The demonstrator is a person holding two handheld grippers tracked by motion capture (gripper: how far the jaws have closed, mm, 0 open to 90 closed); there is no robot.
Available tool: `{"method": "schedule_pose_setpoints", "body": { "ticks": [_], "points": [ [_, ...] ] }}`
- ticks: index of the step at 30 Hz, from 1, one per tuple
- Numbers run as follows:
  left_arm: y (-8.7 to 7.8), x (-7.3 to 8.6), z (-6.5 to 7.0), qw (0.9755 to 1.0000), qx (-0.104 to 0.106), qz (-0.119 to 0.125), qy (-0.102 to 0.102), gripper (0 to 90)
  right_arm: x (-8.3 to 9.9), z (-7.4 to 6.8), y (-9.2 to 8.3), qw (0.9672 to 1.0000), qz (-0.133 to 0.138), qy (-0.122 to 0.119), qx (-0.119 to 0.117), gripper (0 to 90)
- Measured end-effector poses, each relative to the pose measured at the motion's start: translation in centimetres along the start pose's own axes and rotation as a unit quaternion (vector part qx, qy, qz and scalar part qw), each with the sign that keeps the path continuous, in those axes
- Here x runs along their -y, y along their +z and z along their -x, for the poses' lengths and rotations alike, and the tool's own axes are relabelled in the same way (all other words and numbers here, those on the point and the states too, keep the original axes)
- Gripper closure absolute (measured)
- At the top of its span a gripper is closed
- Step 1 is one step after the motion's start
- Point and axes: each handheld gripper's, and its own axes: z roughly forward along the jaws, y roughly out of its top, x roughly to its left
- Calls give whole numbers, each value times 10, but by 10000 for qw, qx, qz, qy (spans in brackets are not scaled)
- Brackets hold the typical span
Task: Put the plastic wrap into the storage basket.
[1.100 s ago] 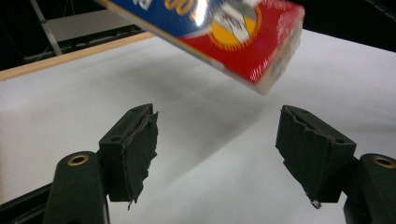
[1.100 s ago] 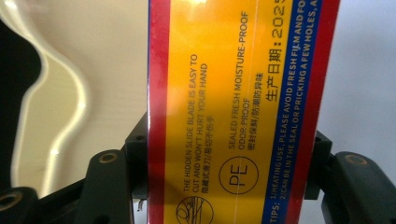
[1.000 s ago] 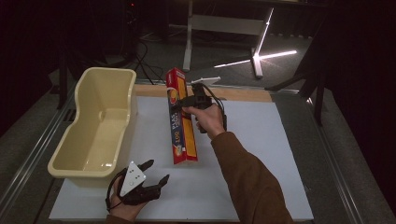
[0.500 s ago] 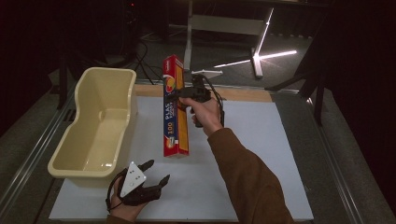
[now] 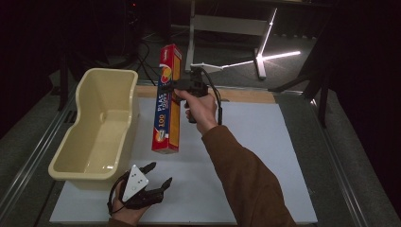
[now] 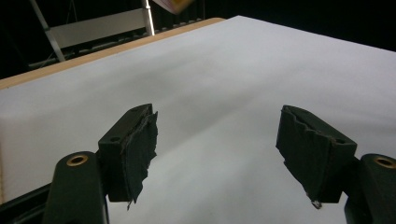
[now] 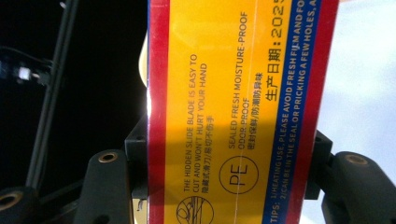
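I see a white, matte rectangular board point(image 5: 265, 156) lying on a table, with a strip of pale wood along its far edge. My right hand point(image 5: 201, 109) reaches forward over the board and carries the right gripper point(image 5: 182, 85), whose black jaws are clamped on a long, narrow cardboard box of plastic wrap point(image 5: 168, 101).

The box is held off the board, nearly upright and leaning slightly, its lower end above the board and its upper end raised toward the far edge. It is glossy, red along the edges with a yellow and orange face and a blue band. It hangs just beside a cream plastic tub point(image 5: 97, 130).

The tub is a smooth, deep, rounded-cornered trough with a thick rolled rim. It sits at the left side of the board, and its inside looks bare.

In the right gripper view, the box point(image 7: 238, 107) stands between the two black jaws, which press on its red edges. I read printed lines on its yellow face, among them "sealed fresh moisture-proof", and a circled "PE".

My left hand point(image 5: 125, 213) rests low at the near edge of the board, holding the left gripper point(image 5: 158, 176), which bears a grey three-cornered plate. In the left gripper view its jaws stand wide apart with nothing between them. Their black pads point(image 6: 142, 147) look rough and frayed at the edges, above the plain white board point(image 6: 224, 74).
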Motion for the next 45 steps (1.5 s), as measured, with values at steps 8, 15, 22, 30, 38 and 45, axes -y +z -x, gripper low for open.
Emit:
{"method": "schedule_pose_setpoints", "body": {
  "ticks": [8,15,22,30,38,45],
  "points": [
    [-2,0,3,10000,65,-26,17,286,1,-16,3,9993,183,138,-289,399],
    [-4,1,5,10000,81,-27,41,286,3,-26,15,9994,180,155,-268,399],
    [-6,2,4,10000,70,-18,-2,286,7,-44,30,9988,126,166,-436,399],
    [-7,2,5,10000,62,20,-9,286,17,-60,53,9981,61,103,-601,399],
    [-9,1,7,10000,44,76,28,286,26,-69,78,9984,-46,-59,-554,397],
    [-10,1,7,9999,60,97,34,286,28,-64,89,9981,25,166,-595,398]
  ]
}}
